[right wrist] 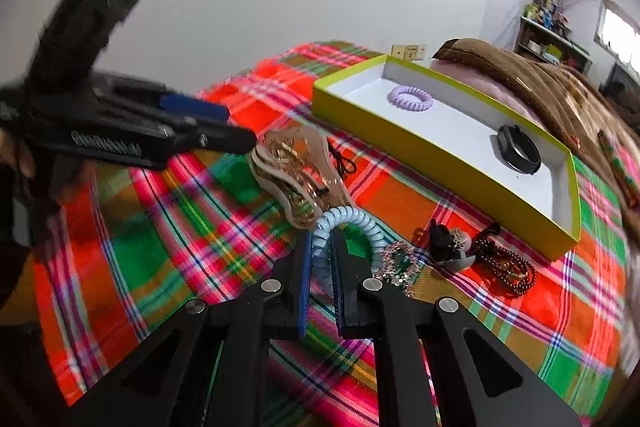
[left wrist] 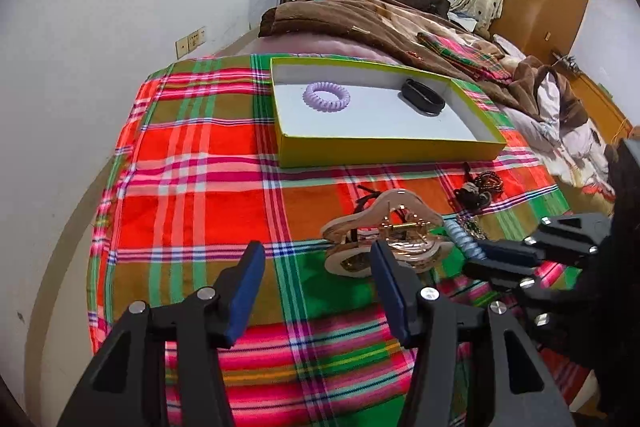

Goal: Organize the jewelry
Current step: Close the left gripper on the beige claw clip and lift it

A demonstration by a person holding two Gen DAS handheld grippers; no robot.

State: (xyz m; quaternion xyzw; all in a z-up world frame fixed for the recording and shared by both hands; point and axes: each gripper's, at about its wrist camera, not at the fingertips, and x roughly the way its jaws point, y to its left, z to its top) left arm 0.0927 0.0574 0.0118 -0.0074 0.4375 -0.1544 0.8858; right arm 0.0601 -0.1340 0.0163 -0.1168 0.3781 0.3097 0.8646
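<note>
On a bed covered by a bright red, green and orange plaid blanket [left wrist: 192, 163] lies a shallow yellow-green cardboard box with a white inside [right wrist: 436, 147], toward twelve o'clock in the left wrist view. Inside it rest a lilac spiral hair tie [left wrist: 326, 97] at the box's nine o'clock end and a black band bracelet [left wrist: 423, 101] at its three o'clock end, well apart from each other. The right gripper [right wrist: 322, 259] has its jaws clamped on a pale blue spiral hair tie [right wrist: 344, 223] — the coil's near side is pinched between the blue pads, the rest of the loop lying on the blanket. Just beside that tie, at its eleven o'clock in the right wrist view, sits a large rose-gold and cream hair claw clip [right wrist: 298, 171], touching it or nearly so. At the tie's three o'clock lie a small rhinestone piece [right wrist: 398, 263], a black and grey hair ornament [right wrist: 448, 243] and a dark brown beaded string [right wrist: 508, 267], bunched together near the box's front wall. The left gripper [left wrist: 316, 291] hangs over the blanket with its jaws apart and nothing between them — its right pad just in front of the claw clip.
</note>
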